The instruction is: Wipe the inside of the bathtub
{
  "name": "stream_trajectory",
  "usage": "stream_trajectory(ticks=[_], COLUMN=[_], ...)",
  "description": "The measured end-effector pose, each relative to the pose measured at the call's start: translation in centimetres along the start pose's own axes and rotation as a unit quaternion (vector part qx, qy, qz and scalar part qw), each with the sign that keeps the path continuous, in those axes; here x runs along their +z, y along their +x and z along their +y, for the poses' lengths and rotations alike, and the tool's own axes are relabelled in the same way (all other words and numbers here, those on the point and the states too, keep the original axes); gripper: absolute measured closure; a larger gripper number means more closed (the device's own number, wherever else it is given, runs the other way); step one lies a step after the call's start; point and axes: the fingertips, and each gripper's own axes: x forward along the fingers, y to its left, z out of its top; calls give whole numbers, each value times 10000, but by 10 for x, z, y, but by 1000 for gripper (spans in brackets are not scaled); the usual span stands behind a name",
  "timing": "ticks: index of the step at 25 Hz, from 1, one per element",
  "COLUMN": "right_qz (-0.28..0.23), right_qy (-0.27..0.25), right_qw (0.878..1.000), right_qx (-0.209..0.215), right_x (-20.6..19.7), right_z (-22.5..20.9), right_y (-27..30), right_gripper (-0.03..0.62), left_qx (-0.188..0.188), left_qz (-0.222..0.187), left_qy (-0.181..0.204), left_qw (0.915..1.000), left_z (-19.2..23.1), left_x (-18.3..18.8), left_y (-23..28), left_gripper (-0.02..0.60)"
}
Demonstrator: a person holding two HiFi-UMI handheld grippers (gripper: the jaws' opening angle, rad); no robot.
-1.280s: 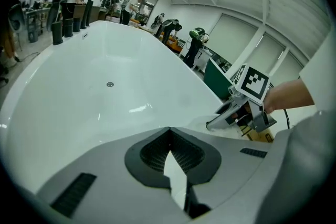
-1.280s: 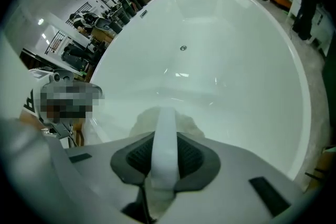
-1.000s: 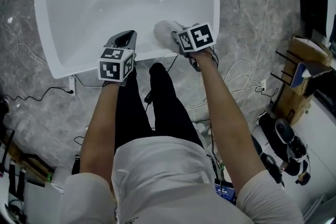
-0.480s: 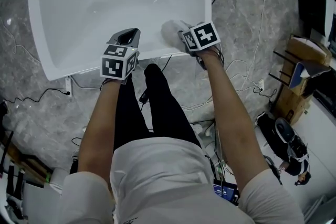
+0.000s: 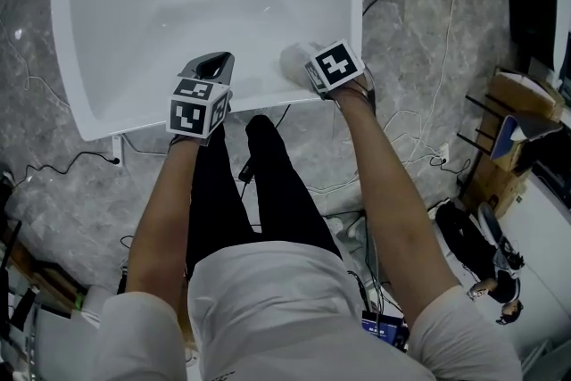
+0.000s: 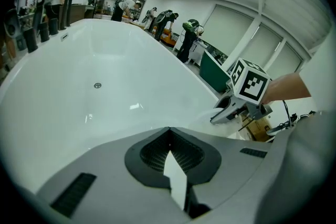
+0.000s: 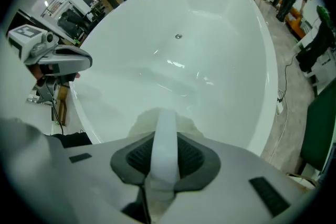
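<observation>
At the near end of the glossy white oval bathtub (image 5: pixel 350 4), the right gripper (image 5: pixel 303 65) is clamped on a soft white cloth (image 5: pixel 289 56) just inside the rim. The left gripper (image 5: pixel 212 64), its jaws together on nothing, hovers over the near rim. The cloth is probably light and limp, best held by a bunched fold. The tub surface looks slippery. The basin ahead lies open, bounded by a rim on either side.

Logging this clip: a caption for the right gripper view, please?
The right gripper, shut on a cloth, at the tub's near wall; the left gripper alongside.
</observation>
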Motion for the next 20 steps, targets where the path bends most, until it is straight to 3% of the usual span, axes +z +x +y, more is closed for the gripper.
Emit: stream_trajectory(ticks=[20], right_qz=[150], right_qy=[274], right_qw=[9994], right_qx=[157], right_x=[35], right_z=[-13], right_y=[81], right_gripper=[499], left_qx=[142], left_qz=[208], left_qy=[-82], left_qw=[9996], left_z=[94], left_x=[-4], left_y=[22], left_gripper=[577])
